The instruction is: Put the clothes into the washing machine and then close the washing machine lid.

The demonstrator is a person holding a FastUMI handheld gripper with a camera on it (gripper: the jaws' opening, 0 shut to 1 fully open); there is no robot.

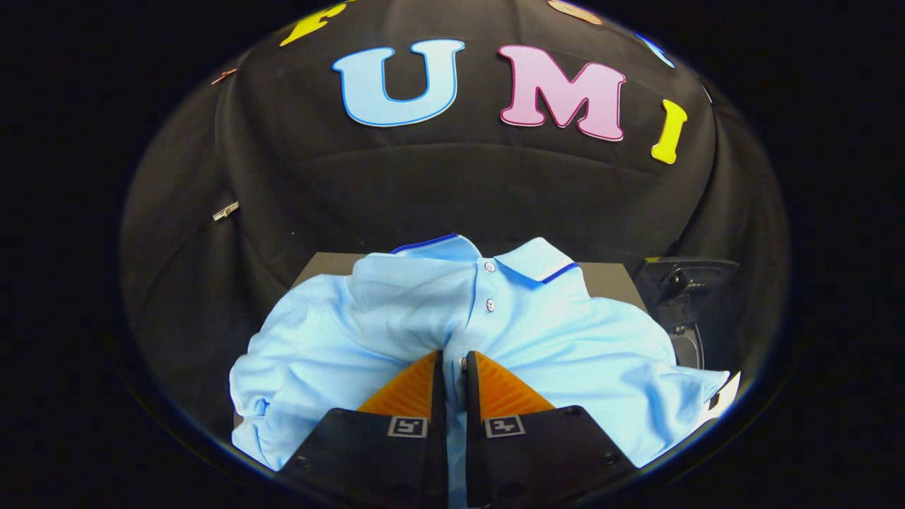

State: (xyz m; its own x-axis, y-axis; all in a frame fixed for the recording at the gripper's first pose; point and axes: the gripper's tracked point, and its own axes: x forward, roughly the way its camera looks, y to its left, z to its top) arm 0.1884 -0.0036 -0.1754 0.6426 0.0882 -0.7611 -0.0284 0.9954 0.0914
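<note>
Here gripper (pixel 452 360) pinches one light-blue polo shirt (pixel 565 332); three buttons.

A dark grey surface (pixel 606 277) sits ahead, its bare back corners peeking out on both sides. Spread across it, a light blue polo shirt (pixel 565 332) lies rumpled, collar toward the far edge, covering most of the top and spilling over the near side.

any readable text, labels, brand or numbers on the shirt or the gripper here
Light blue polo shirt: no print, logo or label to read; plain buttons.
Gripper, shut on a fold of the shirt's placket: each finger carries a square black-and-white marker, a coded pattern with no letters or numbers.
Dark grey box under the shirt: no text.
</note>
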